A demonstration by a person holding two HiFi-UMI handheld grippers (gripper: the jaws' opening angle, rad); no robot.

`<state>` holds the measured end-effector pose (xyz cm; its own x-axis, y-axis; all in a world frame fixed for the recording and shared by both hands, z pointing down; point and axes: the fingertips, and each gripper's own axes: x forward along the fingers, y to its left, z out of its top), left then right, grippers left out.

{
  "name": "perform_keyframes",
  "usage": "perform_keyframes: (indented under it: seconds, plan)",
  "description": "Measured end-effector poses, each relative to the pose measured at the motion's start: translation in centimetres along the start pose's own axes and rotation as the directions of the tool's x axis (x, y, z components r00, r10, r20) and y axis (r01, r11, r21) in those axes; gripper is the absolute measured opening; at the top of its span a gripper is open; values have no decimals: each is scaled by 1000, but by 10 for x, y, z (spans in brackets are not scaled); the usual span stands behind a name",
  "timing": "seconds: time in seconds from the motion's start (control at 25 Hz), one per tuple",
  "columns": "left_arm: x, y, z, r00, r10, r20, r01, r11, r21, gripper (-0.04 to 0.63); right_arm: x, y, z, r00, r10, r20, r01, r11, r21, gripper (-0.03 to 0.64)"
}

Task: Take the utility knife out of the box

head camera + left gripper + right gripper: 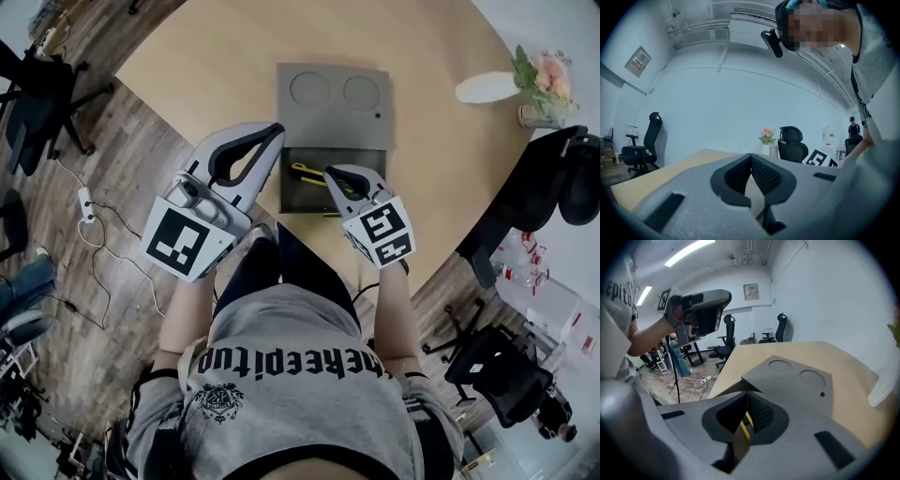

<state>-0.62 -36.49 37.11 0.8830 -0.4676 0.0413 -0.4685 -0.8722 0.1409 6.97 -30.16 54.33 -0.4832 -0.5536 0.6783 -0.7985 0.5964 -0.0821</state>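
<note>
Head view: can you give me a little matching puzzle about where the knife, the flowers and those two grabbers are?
1 utility knife
2 flowers
3 right gripper
4 left gripper

A left of the box, jaws together
B inside the open box
C over the box, jaws together
D by the table's right edge

Pairs: 1-B, 2-D, 3-C, 4-A

In the head view, the right gripper [331, 172] covers most of the utility knife [306, 172] inside the open box [333, 112]; only a yellow end shows. In the right gripper view, the utility knife [746, 423] is a thin yellow sliver behind the closed jaws. The head view's top edge cuts off the surface [187, 66].
</note>
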Motion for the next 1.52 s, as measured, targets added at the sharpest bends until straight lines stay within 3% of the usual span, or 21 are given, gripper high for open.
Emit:
perform_keyframes:
  seconds: [0.28,0.44,0.6,0.84,1.08,1.52]
  plan:
    - [-7,14,-4,999,49,1,-49,999,17,17,21,9,-24,988,74,-137,-86,993,-82,12]
    - [-14,22,-7,997,81,-18,-81,997,1,17,32,14,-39,967,116,-225,-151,978,-147,83]
    - [-21,32,-9,994,108,-16,-108,994,8,17,42,15,-49,947,120,-299,-189,958,-215,133]
    - [-22,39,-6,992,127,-2,-127,992,-2,17,50,13,-64,921,117,-370,-223,941,-256,141]
    - [-24,43,-15,988,147,-56,-148,989,-26,17,52,12,-68,914,112,-389,-233,931,-281,150]
    - [-19,35,-9,990,129,-58,-129,992,-10,17,52,17,-68,926,85,-369,-216,919,-330,118]
